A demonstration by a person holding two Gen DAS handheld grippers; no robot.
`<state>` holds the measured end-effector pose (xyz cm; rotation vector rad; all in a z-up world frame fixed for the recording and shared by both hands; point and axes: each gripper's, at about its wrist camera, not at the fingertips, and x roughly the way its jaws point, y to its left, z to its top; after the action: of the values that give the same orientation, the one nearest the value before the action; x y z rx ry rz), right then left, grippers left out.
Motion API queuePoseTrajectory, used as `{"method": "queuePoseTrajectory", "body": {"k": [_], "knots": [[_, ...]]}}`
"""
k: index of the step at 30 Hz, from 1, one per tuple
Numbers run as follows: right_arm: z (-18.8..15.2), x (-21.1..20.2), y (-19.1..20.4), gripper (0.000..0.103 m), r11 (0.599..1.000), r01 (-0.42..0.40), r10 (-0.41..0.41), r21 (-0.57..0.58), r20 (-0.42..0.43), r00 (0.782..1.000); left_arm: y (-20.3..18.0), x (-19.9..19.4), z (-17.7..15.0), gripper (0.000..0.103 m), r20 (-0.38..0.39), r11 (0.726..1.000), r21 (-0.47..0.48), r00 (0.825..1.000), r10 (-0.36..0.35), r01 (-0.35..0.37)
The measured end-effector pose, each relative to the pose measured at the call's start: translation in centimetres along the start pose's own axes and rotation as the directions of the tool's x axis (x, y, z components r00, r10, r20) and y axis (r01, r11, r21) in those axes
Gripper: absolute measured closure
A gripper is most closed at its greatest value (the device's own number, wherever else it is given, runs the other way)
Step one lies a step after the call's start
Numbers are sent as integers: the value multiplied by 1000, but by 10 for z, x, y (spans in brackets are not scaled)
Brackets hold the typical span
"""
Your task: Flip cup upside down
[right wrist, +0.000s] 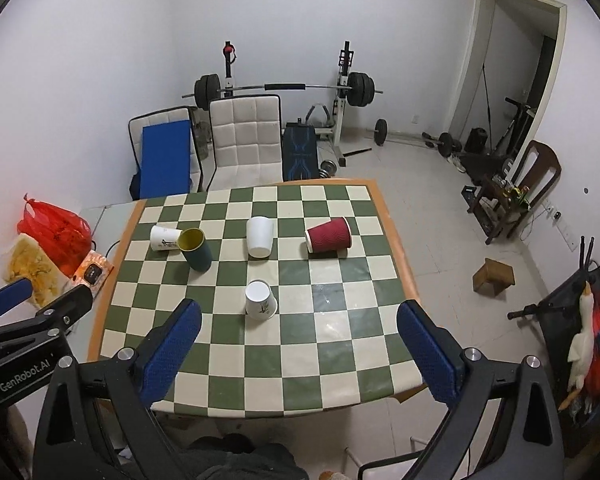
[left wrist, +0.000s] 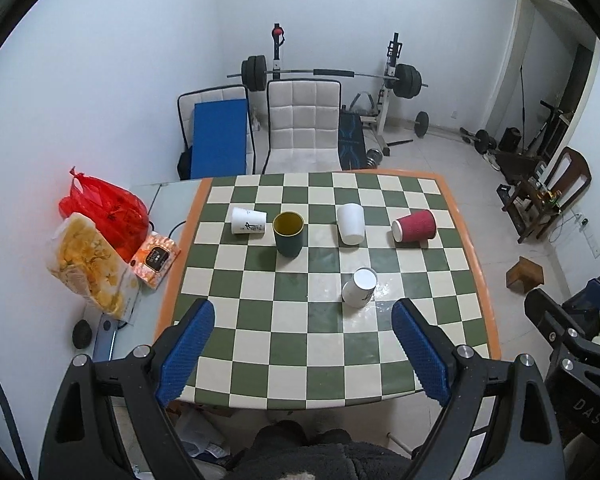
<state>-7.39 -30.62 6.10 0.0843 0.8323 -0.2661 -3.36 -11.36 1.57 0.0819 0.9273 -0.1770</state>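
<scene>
Along the far half of the checkered counter (left wrist: 452,240), from the left edge rightward: a white printed paper cup (left wrist: 249,221) lies on its side, touching or just beside an upright dark green cup (left wrist: 288,234) with a yellow lining, whose inside looks empty; a plain white cup (left wrist: 351,224) stands mouth down; a red ribbed paper cup (left wrist: 414,226) lies on its side near the right edge, its mouth toward the left. Nearer the front edge, a white cup with a small green print (right wrist: 261,300) already stands mouth down. The green cup is probably the one to flip; it looks rigid and smooth-walled, heavier than the thin, crushable paper cups, so a firm grip around mid-wall seems wise. The left tool (left wrist: 302,350) and the right tool (right wrist: 300,350) both hang spread wide over the front edge, grasping nothing.
</scene>
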Motion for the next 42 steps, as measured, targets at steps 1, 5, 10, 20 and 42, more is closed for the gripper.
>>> {"method": "queuePoseTrajectory", "body": {"k": [1,5,10,20,42], "knots": [[0,-3,-1,3,1000,3,-3,-4,3,1000,-1,-4,0,12,4,1000,0,1000,3,-3],[0,-11,-6,3,1000,-2,2,-5,-7,1000,-3,-13,-1,12,17,1000,-3,1000,16,-16],[-1,-18,-12,3,1000,-4,4,-1,-6,1000,-4,-20,-4,12,23,1000,-11,1000,20,-20],[1,-20,-17,2,1000,-15,15,-6,-7,1000,-5,-21,-7,12,10,999,-9,999,37,-37],[8,-9,-16,2,999,-29,29,-13,-14,999,-1,-31,-9,1,33,998,-31,998,50,-49]]}}
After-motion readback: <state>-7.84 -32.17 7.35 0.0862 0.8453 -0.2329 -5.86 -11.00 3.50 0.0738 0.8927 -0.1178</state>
